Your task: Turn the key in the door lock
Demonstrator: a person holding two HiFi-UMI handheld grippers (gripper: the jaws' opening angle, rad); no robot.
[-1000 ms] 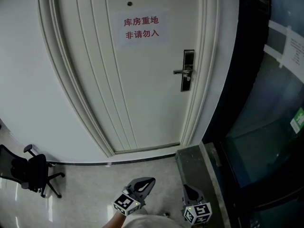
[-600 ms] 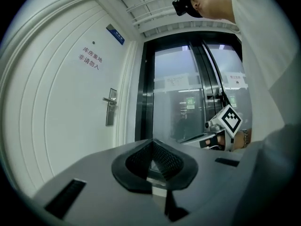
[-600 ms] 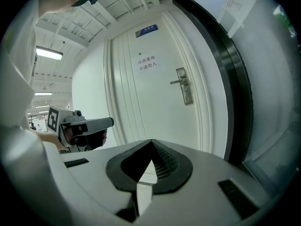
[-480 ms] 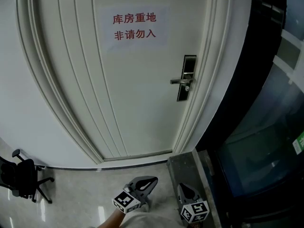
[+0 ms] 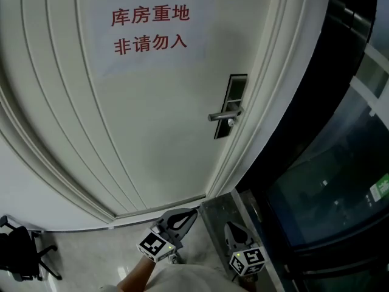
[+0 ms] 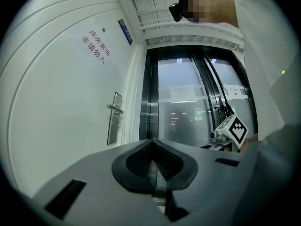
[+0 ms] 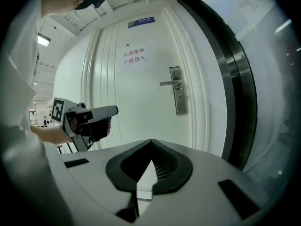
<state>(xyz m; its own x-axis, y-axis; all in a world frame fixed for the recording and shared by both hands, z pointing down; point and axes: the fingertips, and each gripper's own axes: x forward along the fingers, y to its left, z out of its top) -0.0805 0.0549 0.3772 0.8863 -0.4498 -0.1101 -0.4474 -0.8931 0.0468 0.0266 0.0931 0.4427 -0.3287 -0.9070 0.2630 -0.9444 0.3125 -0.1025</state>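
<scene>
White door (image 5: 152, 132) fills most of what I see from the head, with a paper notice (image 5: 149, 29) in red characters near its top edge and a dark glass wall (image 5: 340, 163) to its right. The lock plate (image 5: 230, 105) sits by the door's right edge, with its lever handle (image 5: 222, 115) pointing left. A small bright stub (image 5: 231, 122) just under the handle may be the key, but it is too small to tell.

I judge that nothing of the task is done yet. My left gripper (image 5: 192, 212) and right gripper (image 5: 229, 226) hang low, well below the lock and clear of the door. Both sets of jaws are closed together and hold nothing. Reaching the lock, gripping the key and turning it all remain.

Compared with a second ago, the door and lock plate loom larger and closer. The peephole has slipped off the top edge. The office chair (image 5: 18, 254) has slid into the lower left corner. Both grippers have come nearer the door's foot.
</scene>
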